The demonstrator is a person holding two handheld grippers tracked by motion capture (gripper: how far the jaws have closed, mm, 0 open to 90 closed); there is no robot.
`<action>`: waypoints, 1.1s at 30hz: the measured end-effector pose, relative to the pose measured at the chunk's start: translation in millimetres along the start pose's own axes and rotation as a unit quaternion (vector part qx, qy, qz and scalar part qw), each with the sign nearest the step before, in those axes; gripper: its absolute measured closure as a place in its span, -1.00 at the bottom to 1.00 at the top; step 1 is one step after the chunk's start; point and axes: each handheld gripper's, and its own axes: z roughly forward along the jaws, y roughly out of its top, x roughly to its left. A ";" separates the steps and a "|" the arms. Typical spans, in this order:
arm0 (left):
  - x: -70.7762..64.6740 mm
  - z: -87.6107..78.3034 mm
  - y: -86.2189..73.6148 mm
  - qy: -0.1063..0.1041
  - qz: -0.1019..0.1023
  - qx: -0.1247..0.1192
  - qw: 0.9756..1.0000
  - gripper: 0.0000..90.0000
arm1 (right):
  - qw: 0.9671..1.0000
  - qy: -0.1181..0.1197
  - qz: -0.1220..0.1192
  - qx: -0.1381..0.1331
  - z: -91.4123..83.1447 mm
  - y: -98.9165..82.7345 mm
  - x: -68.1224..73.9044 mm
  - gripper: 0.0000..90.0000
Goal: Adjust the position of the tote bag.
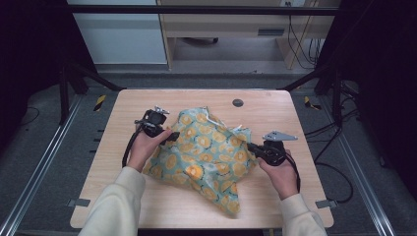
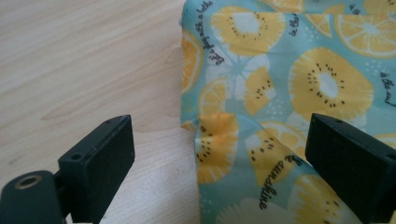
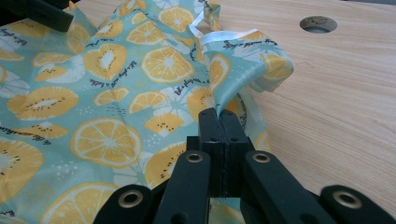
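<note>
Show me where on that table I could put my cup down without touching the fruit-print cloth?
The table is bare along its far edge, around the round hole, and in its near left corner beside the sleeve. The middle is crowded: the cloth spreads there, with the left gripper open at its edge and the right gripper pinching it.

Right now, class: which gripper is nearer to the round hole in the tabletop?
Right. The right gripper, shut on the fruit-print cloth, sits below and slightly right of the hole. The left gripper stands open at the cloth's left edge, farther off.
</note>
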 end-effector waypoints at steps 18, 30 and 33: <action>-8.8 -15.7 -32.1 -0.010 0.026 -0.028 0.999 0.87 | 1.000 -0.024 0.003 -0.014 -14.1 5.2 -13.0 1.00; -11.8 -52.8 -48.6 0.003 0.020 -0.109 0.994 1.00 | 0.998 -0.055 -0.012 -0.031 -37.0 19.9 -22.9 1.00; -11.7 -56.0 -50.7 0.002 0.021 -0.114 0.993 1.00 | 0.998 -0.058 -0.015 -0.031 -39.0 22.3 -24.0 1.00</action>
